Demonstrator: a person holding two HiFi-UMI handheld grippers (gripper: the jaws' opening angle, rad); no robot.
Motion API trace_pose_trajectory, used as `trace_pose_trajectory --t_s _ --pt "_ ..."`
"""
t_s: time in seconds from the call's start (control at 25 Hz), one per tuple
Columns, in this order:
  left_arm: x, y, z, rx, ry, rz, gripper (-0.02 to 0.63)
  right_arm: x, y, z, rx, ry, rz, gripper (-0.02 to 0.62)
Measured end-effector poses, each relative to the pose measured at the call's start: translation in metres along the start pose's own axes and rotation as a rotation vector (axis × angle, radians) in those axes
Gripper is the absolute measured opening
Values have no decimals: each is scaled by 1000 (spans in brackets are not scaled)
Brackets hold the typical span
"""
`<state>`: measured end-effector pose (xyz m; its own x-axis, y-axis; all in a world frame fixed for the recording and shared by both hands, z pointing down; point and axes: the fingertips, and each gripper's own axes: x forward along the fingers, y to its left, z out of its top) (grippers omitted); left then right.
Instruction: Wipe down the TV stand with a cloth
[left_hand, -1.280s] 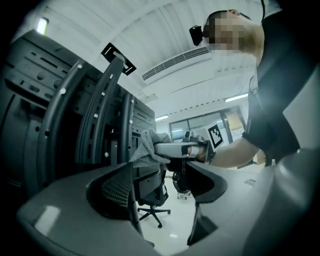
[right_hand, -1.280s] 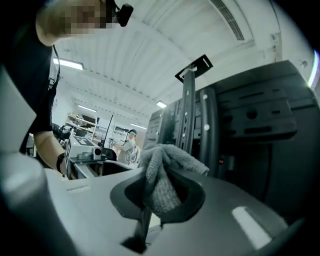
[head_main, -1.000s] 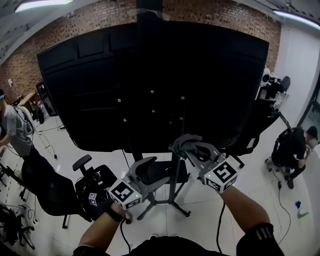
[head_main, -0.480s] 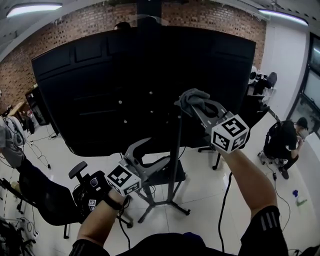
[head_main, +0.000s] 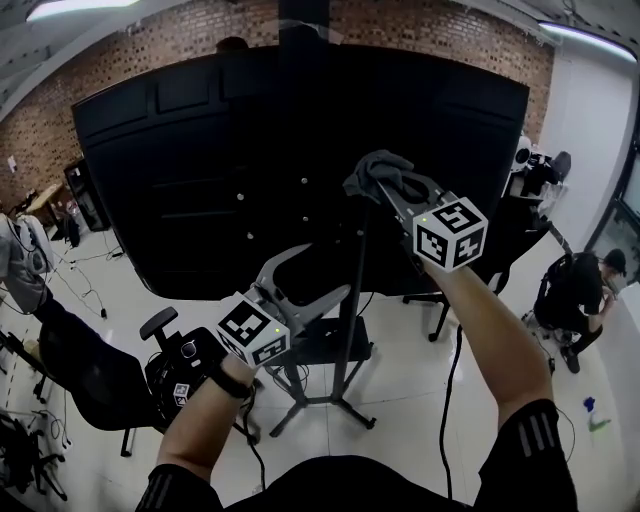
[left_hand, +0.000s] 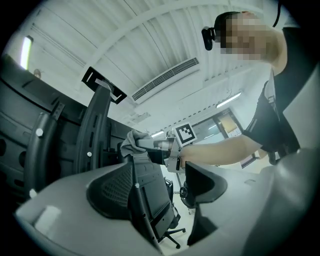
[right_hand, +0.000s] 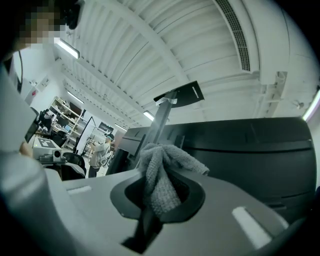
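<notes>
The TV stand's grey pole (head_main: 352, 300) rises from splayed legs (head_main: 335, 402) to the back of a large black TV (head_main: 200, 170). My right gripper (head_main: 385, 185) is shut on a bunched grey cloth (head_main: 372, 170), pressed against the pole high up, at the TV's back. In the right gripper view the cloth (right_hand: 159, 175) fills the jaws of the right gripper (right_hand: 160, 192), with the pole (right_hand: 161, 122) just behind. Lower down, my left gripper (head_main: 315, 282) is open beside the pole. The left gripper view shows the left gripper (left_hand: 157, 182) open, with the pole (left_hand: 142, 205) between its jaws.
A black shelf (head_main: 335, 345) sits low on the stand. Black office chairs (head_main: 95, 385) stand at the left and another chair (head_main: 500, 250) at the right. A person (head_main: 585, 295) crouches at the far right, and a spray bottle (head_main: 592, 417) lies on the white floor.
My right gripper has lifted the cloth from low on the pole to high up at the TV's back. The left gripper stayed low beside the pole.
</notes>
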<state>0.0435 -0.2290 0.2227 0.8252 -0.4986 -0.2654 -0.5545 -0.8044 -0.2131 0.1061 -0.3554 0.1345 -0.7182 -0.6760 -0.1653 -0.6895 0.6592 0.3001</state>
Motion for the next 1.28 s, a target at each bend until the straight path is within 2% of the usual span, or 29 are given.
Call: trace_pose_trajectory --t_s 0.2,0.4,1.08,1.28 --pt "7 2 -6 -6 11 44 354 4 -5 -13 25 2 29 23" --pt "8 8 -27 -13 40 76 354 6 -3 -27 46 -7 54 23" --pt "1 -11 -78 -87 112 114 354 -14 25 -140 84 178 90 23" --pt "-7 -13 -97 -118 122 119 354 -20 41 -166 75 203 85 23"
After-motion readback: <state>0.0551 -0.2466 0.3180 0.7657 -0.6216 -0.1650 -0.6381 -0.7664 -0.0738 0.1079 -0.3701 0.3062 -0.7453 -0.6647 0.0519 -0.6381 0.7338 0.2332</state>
